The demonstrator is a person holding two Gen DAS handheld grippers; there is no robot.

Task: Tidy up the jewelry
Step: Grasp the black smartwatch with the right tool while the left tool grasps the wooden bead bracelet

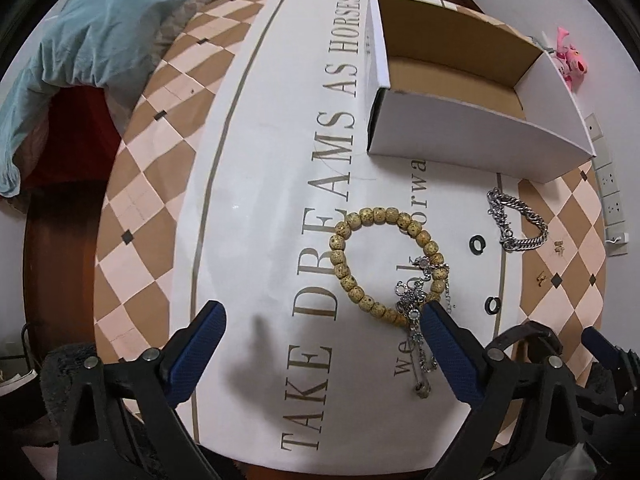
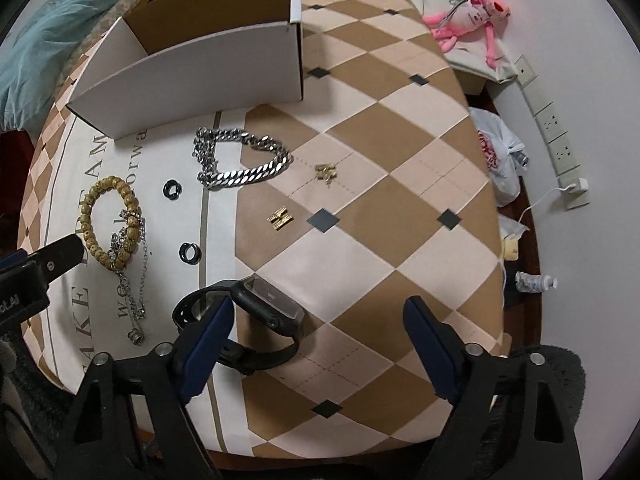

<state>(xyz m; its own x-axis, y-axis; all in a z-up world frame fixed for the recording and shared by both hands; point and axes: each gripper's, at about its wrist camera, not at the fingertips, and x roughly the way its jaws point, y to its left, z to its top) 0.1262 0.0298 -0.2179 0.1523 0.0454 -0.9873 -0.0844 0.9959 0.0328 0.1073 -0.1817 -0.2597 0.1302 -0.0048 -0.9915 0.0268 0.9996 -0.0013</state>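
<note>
A tan bead bracelet (image 1: pixel 380 258) lies on the tablecloth with a thin silver chain (image 1: pixel 416 320) tangled over it. A heavy silver link chain (image 2: pixel 240 158) lies below an open white cardboard box (image 2: pixel 208 56). Two black rings (image 2: pixel 172 189) (image 2: pixel 190 254), gold earrings (image 2: pixel 280 218) (image 2: pixel 326 170) and a black smartwatch (image 2: pixel 264 320) lie nearby. My left gripper (image 1: pixel 320 316) is open, its right finger (image 1: pixel 444 336) beside the bead bracelet. My right gripper (image 2: pixel 318 316) is open, its left finger (image 2: pixel 208 332) by the watch.
The box also shows in the left wrist view (image 1: pixel 460 128), empty. A teal cloth (image 1: pixel 100 28) lies at the table's left. A pink plush toy (image 2: pixel 472 12), a power strip (image 2: pixel 556 132) and a plastic bag (image 2: pixel 500 152) lie off the right edge.
</note>
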